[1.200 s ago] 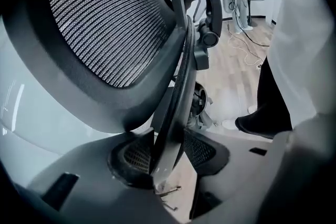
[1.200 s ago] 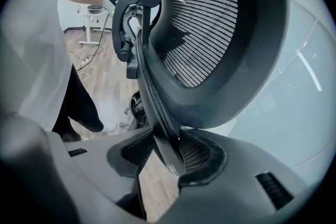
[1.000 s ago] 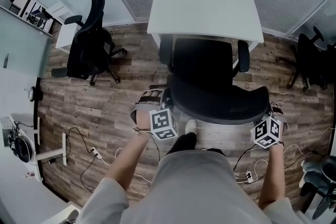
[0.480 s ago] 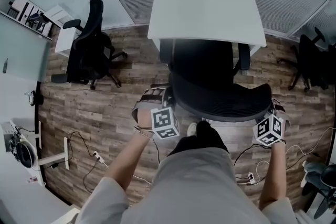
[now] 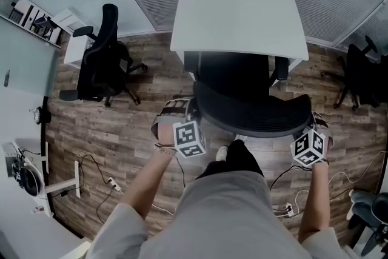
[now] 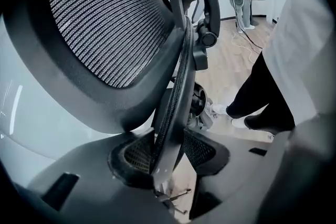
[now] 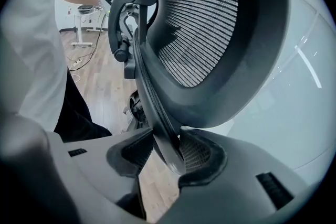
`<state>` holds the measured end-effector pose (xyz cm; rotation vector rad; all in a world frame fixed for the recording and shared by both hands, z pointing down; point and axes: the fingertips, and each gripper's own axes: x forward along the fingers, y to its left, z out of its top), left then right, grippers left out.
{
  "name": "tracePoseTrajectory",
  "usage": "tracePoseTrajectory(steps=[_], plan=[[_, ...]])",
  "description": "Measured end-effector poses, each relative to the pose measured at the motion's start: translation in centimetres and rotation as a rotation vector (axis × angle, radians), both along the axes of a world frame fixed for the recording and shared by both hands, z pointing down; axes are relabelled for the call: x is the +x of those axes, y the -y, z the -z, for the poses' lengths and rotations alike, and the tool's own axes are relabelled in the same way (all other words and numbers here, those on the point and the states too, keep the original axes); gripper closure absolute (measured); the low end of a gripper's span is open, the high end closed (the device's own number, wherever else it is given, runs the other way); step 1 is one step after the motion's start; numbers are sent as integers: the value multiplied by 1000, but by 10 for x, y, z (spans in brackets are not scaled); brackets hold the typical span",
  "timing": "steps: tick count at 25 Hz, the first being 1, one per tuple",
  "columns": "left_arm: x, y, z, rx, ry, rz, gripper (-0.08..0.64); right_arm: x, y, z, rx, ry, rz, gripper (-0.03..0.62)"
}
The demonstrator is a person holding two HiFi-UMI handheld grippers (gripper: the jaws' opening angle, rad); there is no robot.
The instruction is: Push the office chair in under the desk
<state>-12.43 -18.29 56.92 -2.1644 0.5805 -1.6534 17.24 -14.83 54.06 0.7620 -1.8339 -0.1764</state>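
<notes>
Your left gripper (image 6: 167, 152) and right gripper (image 7: 167, 152) each pinch a side edge of the back of the black mesh office chair (image 5: 251, 112). The chair stands on the brown wood-plank floor (image 5: 121, 124) at the near edge of the white rectangular desk (image 5: 239, 12), with its seat partly under.

Push harder on one side and the chair may turn, and an armrest (image 5: 280, 68) could bump the desk edge. The thin back edge could slip out of the jaws. Loose cables (image 5: 285, 209) lie by your feet, so a step could catch one.
</notes>
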Motion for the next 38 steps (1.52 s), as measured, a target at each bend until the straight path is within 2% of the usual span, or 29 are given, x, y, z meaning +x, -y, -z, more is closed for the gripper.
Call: tracePoseTrajectory(steps=[9,24,30,38], plan=[[5,33,-1,10,20,18,371,5,29,0,-3,10,19,428],[19,76,0,-19,37,63,371,20,78,2,3,29,61,428],[21,79,3,-55,33,75,371,19,82,3,6,46,85,429],[21,87,6,-44,33,85,371,21,90,4,13,52,77,428]])
